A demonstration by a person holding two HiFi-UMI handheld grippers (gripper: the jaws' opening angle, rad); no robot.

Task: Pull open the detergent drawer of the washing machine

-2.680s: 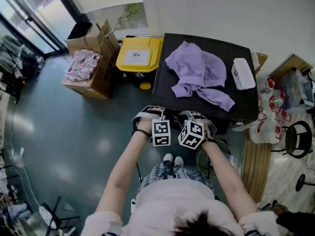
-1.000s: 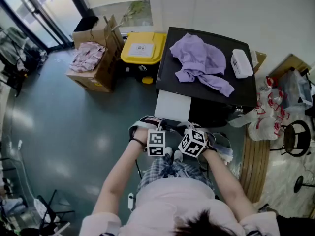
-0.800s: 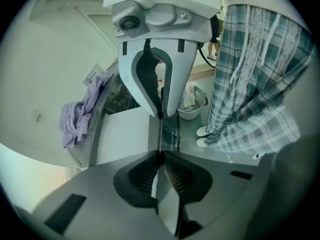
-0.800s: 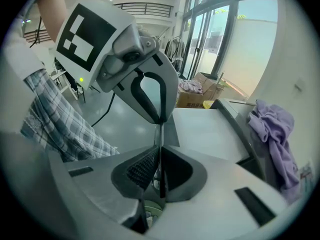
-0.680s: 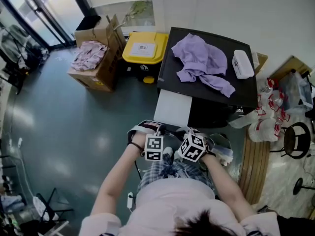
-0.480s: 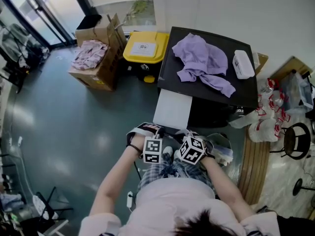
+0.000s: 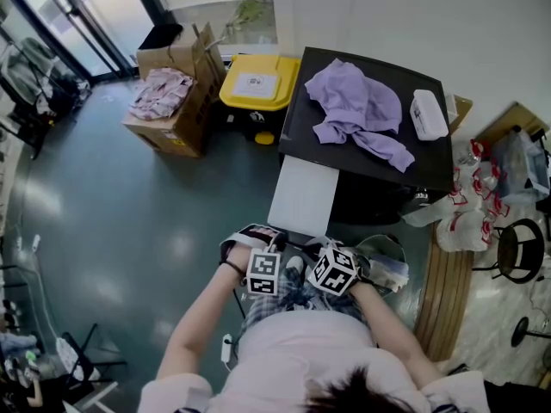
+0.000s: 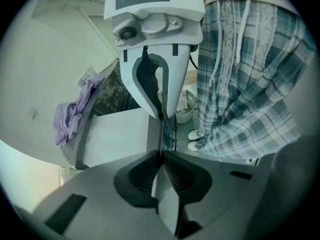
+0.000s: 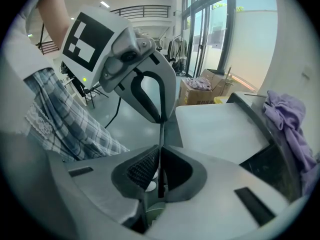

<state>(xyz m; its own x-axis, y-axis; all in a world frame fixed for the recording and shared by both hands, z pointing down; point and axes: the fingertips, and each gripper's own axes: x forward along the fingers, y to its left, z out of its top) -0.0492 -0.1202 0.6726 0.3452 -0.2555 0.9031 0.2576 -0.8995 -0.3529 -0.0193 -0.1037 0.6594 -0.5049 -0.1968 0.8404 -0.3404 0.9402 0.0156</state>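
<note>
**Head view.** The washing machine (image 7: 428,160) stands against the wall. On its black top lie a purple garment (image 7: 355,101) and a white box (image 7: 428,114). The detergent drawer (image 7: 303,194) projects from the machine's front towards the person as a flat white panel, in the open position. The left gripper (image 7: 267,246) and right gripper (image 7: 320,248) are held side by side close to the person's body, just short of the drawer's near edge. Neither is in contact with the drawer. A yellow-lidded bin (image 7: 258,84) stands beside the machine. A cardboard box (image 7: 176,114) of pink cloth stands beyond the bin.

**Left gripper view.** The left gripper (image 8: 161,151) has its jaws closed flat against each other, with nothing between them. The right gripper (image 8: 161,115) faces it tip to tip, and its jaws are also together. Whether the two tips touch cannot be determined. The detergent drawer (image 8: 120,134) lies to the left and is extended from the washing machine (image 8: 111,94). The purple garment (image 8: 70,116) is on top of the machine. A plaid skirt (image 8: 240,84) fills the right side.

**Right gripper view.** The right gripper (image 9: 160,151) has its jaws fully closed and holds nothing. The left gripper (image 9: 161,119) points back at it. The detergent drawer (image 9: 220,129) lies to the right, clear of both grippers. The purple garment (image 9: 287,119) is behind the drawer.
</note>
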